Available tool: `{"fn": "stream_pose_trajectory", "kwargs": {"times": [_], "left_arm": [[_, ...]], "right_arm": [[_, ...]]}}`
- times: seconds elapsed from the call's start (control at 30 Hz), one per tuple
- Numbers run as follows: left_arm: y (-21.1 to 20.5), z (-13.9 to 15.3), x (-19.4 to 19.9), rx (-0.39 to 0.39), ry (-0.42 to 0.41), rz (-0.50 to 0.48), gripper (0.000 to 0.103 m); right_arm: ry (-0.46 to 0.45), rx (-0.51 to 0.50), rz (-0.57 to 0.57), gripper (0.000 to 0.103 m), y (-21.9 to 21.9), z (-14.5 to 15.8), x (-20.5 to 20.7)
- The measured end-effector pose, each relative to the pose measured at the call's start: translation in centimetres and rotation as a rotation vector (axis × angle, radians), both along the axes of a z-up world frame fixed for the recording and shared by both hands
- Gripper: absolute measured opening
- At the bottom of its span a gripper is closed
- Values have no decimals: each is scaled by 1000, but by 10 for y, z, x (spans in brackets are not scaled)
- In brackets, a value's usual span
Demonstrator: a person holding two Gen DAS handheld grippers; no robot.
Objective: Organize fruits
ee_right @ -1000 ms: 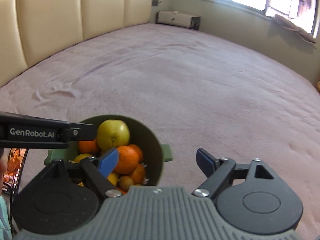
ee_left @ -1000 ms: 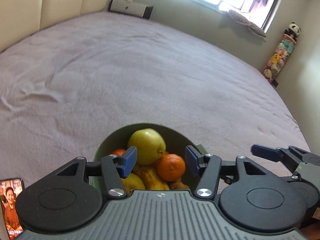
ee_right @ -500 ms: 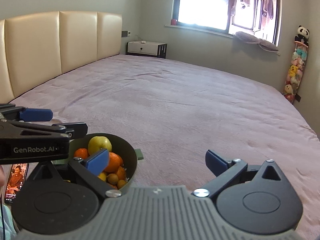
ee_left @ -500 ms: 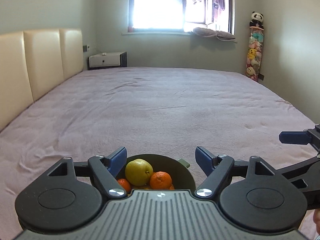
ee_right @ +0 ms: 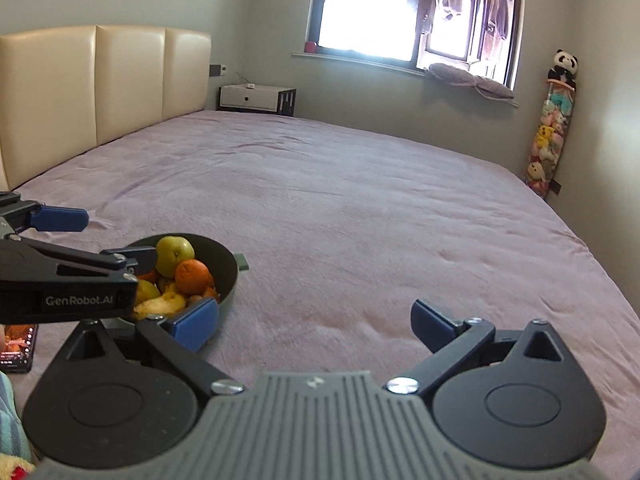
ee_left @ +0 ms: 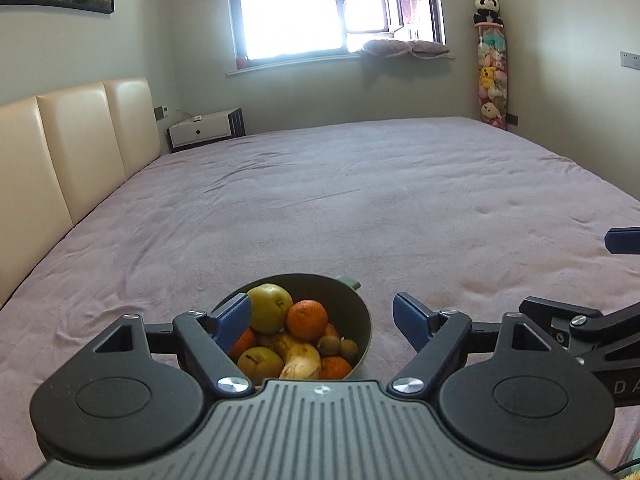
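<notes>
A dark green bowl (ee_left: 350, 312) stands on the mauve bed, heaped with fruit: a yellow-green apple (ee_left: 270, 306) on top, an orange (ee_left: 307, 320) beside it, pears and small kiwis below. My left gripper (ee_left: 322, 316) hovers above and behind the bowl, its jaws opening, and nothing is pressed between the blue pads. In the right wrist view the bowl (ee_right: 226, 264) lies at the left, with the apple (ee_right: 174, 254) and orange (ee_right: 192, 276) showing. My right gripper (ee_right: 314, 322) is open over bare bedspread to the bowl's right, holding nothing.
A cream padded headboard (ee_left: 80, 140) runs along the left. A white nightstand (ee_left: 204, 130) and a window lie beyond the bed. A column of plush toys (ee_left: 492, 80) hangs at the far right wall. A phone (ee_right: 16, 346) lies on the bed left of the bowl.
Both grippers have drawn back and up from the bowl, and the views have tilted up to take in the room. Both pairs of jaws have spread wider. The bowl stays put.
</notes>
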State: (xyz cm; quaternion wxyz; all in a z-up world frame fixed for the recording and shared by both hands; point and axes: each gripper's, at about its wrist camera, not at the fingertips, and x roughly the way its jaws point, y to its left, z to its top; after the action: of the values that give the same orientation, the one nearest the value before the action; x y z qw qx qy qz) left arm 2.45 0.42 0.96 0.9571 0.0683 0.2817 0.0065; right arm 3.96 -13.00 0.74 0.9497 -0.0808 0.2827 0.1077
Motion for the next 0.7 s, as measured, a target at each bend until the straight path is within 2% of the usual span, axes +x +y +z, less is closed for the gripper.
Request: {"fn": "stream_pose_trajectory", "kwargs": {"times": [0.1,0.2,0.33,0.5,0.7], "left_arm": [[2,-5,3,-15,29,25,94],[4,-17,8,-39,101,55,94],[3,-33,15,-33,183,82,94],[1,-47,20,-96,271,78,94],[-3,-53,25,-91,303,87,94]], "right_arm": [[19,14,-10,99,-3,-10,2],[41,18,-18,99,-4,-18,6],[73,11,-31,99,-6,-29,14],[151,27,-64,99,-12,-43,27],[189,33,-98,99,-19,-50,31]]}}
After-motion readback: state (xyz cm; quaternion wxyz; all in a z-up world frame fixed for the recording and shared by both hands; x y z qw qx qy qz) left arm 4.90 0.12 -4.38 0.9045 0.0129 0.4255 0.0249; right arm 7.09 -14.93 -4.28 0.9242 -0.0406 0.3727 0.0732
